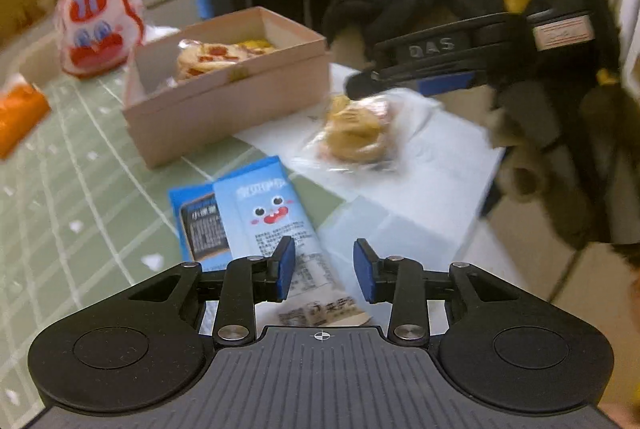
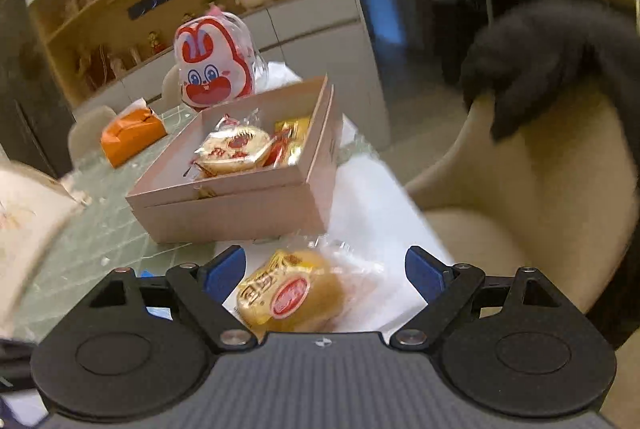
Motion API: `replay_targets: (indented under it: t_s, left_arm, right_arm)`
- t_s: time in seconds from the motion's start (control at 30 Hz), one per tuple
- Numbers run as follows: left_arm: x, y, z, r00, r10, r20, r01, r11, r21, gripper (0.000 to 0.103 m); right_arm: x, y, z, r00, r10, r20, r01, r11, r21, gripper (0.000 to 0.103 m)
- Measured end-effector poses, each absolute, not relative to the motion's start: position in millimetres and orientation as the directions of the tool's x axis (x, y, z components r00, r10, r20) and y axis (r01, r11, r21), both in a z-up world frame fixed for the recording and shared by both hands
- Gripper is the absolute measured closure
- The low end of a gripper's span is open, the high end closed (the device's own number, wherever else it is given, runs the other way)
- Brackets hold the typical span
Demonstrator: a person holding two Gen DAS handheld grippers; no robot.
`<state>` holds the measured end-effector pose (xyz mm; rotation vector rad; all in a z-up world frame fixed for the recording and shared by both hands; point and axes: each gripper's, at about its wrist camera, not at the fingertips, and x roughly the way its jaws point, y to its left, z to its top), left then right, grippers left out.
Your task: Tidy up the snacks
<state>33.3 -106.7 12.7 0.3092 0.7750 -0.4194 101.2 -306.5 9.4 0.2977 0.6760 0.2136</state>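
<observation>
1. Already, the cardboard box (image 2: 248,197) is holding some snacks: a round wrapped pastry with red markings (image 2: 234,149) and gold-foil pieces (image 2: 290,141) are lying inside it, so part of the sorting looks done.
2. Still waiting outside are a golden wrapped pastry (image 2: 290,299) on the white sheet (image 2: 368,205) just beside the box, and two blue flat packets (image 1: 256,221) on the green checked tablecloth (image 1: 72,197); by my reckoning, roughly half is left.
3. Jaws of the right gripper (image 2: 324,269) are standing wide, with that golden pastry lying between them; no pad is pressing on it.
4. Jaws of the left gripper (image 1: 324,265) are standing part-way apart over the blue packets, pinching nothing.
5. Materials are varying: the box is showing stiff, matte, straight walls; the pastries are sitting in crinkly clear film, rounded and soft-looking; the blue packets are looking smooth and thin, with a cartoon face printed on one.
6. Further back, a rabbit-faced bag (image 2: 214,69) and an orange pack (image 2: 132,135) are resting on the table.
</observation>
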Motion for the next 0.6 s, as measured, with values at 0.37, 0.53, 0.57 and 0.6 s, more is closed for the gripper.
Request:
replay_targets:
  t_s: [0.37,0.53,0.57,0.6]
  left_arm:
    - [49.7,-71.5,22.5,0.674,-0.129,-0.727,0.362,0.916,0.173,0.064]
    - [61.0,-67.5,24.7,0.695,-0.053,-0.717,0.298,0.929,0.22,0.065]
    - [64.3,-70.0,20.5,0.671,-0.062,-0.739,0.314,0.926,0.208,0.066]
    - [66.1,-73.3,17.0,0.66,-0.067,-0.748,0.327,0.922,0.206,0.066]
  right_arm:
    - [69.5,-277.9,9.7,0.802,0.245,-0.545,-0.171,0.968,0.183,0.015]
    - [62.7,-280.4,16.1,0.814,0.242,-0.528,-0.17,0.969,0.182,0.015]
    - [61.6,-281.6,16.7,0.816,0.243,-0.524,-0.169,0.968,0.186,0.015]
    - [60.7,-283.1,16.7,0.819,0.243,-0.519,-0.166,0.968,0.19,0.015]
